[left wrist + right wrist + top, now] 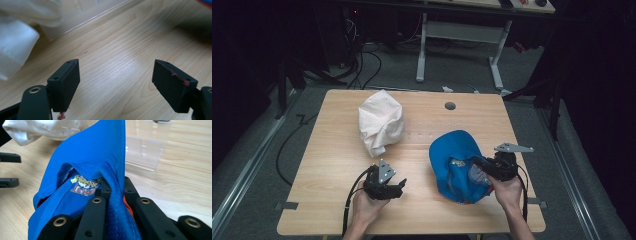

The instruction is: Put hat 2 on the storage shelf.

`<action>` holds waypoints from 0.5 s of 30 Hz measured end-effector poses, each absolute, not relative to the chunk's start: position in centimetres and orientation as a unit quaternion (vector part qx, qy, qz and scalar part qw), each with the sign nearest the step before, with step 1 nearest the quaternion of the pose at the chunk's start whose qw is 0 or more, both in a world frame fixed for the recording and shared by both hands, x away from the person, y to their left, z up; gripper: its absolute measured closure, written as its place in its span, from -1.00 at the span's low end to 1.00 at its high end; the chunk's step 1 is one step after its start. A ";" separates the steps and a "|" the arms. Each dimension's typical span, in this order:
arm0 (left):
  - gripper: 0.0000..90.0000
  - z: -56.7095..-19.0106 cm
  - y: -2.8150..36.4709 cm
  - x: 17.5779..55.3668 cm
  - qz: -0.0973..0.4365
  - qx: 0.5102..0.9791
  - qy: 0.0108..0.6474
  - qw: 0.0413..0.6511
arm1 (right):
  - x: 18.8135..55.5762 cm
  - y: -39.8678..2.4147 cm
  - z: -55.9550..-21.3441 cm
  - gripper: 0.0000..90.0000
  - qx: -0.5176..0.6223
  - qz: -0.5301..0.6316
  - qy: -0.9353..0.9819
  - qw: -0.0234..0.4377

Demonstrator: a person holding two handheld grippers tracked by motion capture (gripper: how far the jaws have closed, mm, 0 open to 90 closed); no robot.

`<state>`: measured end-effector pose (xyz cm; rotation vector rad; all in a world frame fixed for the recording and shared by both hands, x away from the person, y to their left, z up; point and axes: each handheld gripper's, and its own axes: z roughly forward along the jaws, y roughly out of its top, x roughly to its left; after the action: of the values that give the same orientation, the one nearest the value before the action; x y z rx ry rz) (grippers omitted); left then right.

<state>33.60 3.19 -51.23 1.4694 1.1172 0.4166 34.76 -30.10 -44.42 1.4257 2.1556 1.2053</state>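
Counter [332, 200] of pale wood, seen from above, with two hand-held tongs working over its near half. Right tongs [478, 169] are clenched on the fabric of a blue cap [454, 152]; in the right gripper view the two black jaws stand close together with a fold of the blue cloth [117, 195] pinched between them, and an embroidered badge [85, 185] shows on the cap just left of the jaws. The cap lies at the right of the counter's near half, its far part resting on the wood and its near edge at the right hand [508, 192]. Left tongs [402, 184] are released: in the left gripper view the jaws stand wide apart over bare wood, nothing between them. They sit near the front edge, left of the cap and apart from it, borne by the left hand [364, 205]. A crumpled white cloth [380, 121] lies farther back on the counter, left of centre, well apart from the cap. A clear plastic stand [146, 147] is visible beyond the cap in the right gripper view.
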 end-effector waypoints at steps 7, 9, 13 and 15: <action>-0.51 -50.7 1.8 34.1 0.179 0.643 0.460 0.585 | 36.1 -28.2 -44.3 0.86 0.480 0.418 0.761 0.123; -0.52 -50.6 1.6 34.2 0.179 0.646 0.457 0.585 | 36.4 -27.7 -44.2 0.86 0.476 0.417 0.765 0.117; -0.53 -50.5 1.2 34.5 0.178 0.648 0.454 0.585 | 36.8 -27.0 -43.9 0.86 0.471 0.422 0.767 0.110; -0.53 -50.6 1.0 34.7 0.175 0.649 0.456 0.584 | 37.0 -26.7 -43.6 0.86 0.465 0.426 0.769 0.108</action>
<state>34.73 1.05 -50.58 1.5134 1.0630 0.4091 36.98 -26.66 -43.59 1.3689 2.2626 1.2528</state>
